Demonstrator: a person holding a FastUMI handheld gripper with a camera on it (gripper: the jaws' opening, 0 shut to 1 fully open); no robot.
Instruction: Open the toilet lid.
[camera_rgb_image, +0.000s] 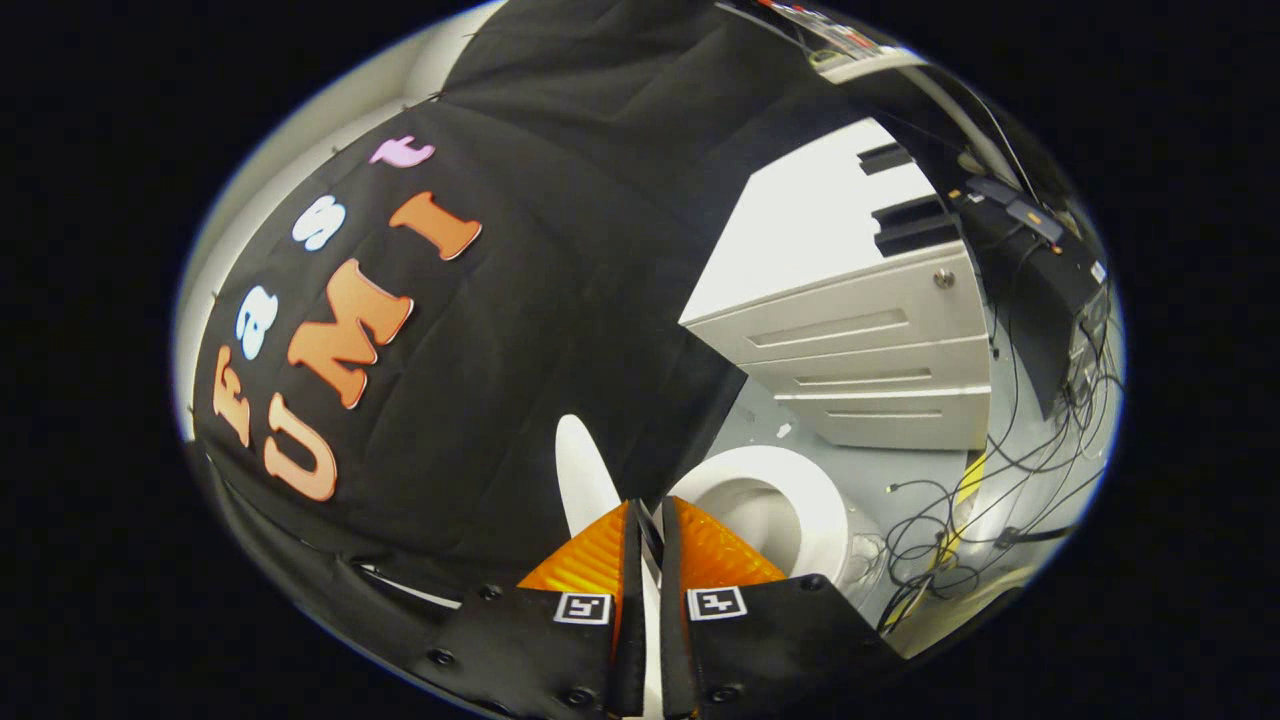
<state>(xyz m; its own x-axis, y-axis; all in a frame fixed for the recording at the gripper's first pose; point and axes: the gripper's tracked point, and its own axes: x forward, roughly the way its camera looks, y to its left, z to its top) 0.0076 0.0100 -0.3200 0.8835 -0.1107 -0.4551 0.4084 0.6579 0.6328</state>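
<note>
Gripper view. The gripper (648, 525) has its two fingers drawn almost together, with only a narrow slot left between them. The thin white edge of the toilet lid (583, 470) runs down into that slot, so both fingers appear to press on the lid's rim. The pinch is narrow because the part held is thin; a wide opening would give no purchase here.

The lid stands raised, close to upright, and is seen edge-on. Its long axis runs from the fingers up and slightly left toward the black cloth wall (520, 330) just behind it. Its free end points upward and away from the bowl. Whether it already leans against the cloth or stops short of it cannot be told.

The toilet seat (815, 495) and open bowl lie just right of the fingers and a little beyond them, fully uncovered. The hinge line is hidden behind the fingers.

Further right and far, a white drawer cabinet (870, 350) stands on the grey floor (760, 425). Loose black cables (960, 520) lie on the floor to the right of the toilet, well apart from the lid.

Judgement: the task looks close to done. The lid is likely held so that it can be set back under control and not dropped.
</note>
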